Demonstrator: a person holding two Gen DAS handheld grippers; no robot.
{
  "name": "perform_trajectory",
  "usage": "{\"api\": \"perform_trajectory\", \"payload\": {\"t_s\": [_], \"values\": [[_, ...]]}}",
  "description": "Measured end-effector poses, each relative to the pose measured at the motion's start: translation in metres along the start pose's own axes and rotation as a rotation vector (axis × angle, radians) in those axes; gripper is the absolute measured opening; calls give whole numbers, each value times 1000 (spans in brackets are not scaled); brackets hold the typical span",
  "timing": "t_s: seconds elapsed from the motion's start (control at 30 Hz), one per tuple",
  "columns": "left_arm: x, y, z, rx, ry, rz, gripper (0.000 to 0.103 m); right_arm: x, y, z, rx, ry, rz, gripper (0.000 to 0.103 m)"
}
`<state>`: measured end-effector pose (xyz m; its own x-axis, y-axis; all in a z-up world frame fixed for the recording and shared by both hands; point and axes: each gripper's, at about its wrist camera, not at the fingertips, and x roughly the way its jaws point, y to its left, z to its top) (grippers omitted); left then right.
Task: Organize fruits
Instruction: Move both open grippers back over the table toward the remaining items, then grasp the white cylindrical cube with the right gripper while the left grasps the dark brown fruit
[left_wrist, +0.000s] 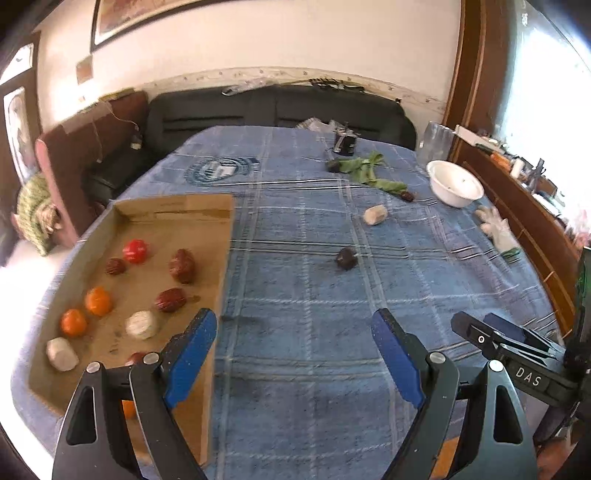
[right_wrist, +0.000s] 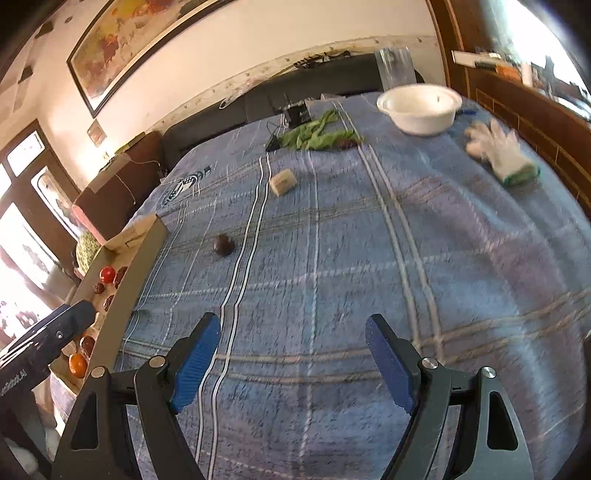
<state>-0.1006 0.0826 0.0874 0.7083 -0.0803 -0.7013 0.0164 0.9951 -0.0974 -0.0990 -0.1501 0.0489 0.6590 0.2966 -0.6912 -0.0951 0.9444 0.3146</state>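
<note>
At the left, red, orange, pale and dark fruits are seen lying in the cardboard tray (left_wrist: 173, 210) on the blue cloth (left_wrist: 303, 295). The left claw (left_wrist: 293, 354) is held wide open over tray edge and cloth, nothing gripped. One dark fruit (left_wrist: 346, 258) and a pale one (left_wrist: 375, 215) lie loose mid-table. The right claw (right_wrist: 291, 354) is likewise spread wide, empty. Tray fruits nearest the camera are partly hidden behind a finger (left_wrist: 192, 354).

I see a white bowl (left_wrist: 455, 186), white glove (left_wrist: 496, 226) and leafy greens (left_wrist: 364, 170) on the blue plaid cloth (left_wrist: 314, 295).
</note>
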Motion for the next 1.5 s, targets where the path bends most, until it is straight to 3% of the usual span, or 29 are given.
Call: {"api": "perform_trajectory", "payload": {"t_s": [0.23,0.33,0.5,0.73,0.8,0.83,0.87,1.07,1.27,1.37,1.5], "values": [[64,-24,28,-34,41,-57,85,23,1,59,-110,-37,-62,85],[91,-27,33,-49,66,-87,85,54,6,83,-157,-23,-36,81],[104,-19,31,-61,35,-120,85,107,20,114,-218,14,-36,77],[117,-9,29,-97,78,-143,85,163,32,134,-263,74,-59,77],[119,-9,29,-99,90,-152,85,173,34,134,-275,83,-64,67],[121,-9,29,-100,96,-155,85,178,35,133,-282,98,-66,45],[122,-8,29,-102,102,-158,85,181,36,131,-290,110,-84,37],[128,-2,28,-118,109,-152,85,157,28,122,-264,99,-95,34],[131,-6,25,-112,117,-154,85,93,-7,88,-124,83,-39,34],[132,-16,26,-86,126,-165,75,64,-19,65,-66,54,-2,34],[140,-37,30,4,128,-104,68,53,-25,51,-64,9,-6,34]]}}
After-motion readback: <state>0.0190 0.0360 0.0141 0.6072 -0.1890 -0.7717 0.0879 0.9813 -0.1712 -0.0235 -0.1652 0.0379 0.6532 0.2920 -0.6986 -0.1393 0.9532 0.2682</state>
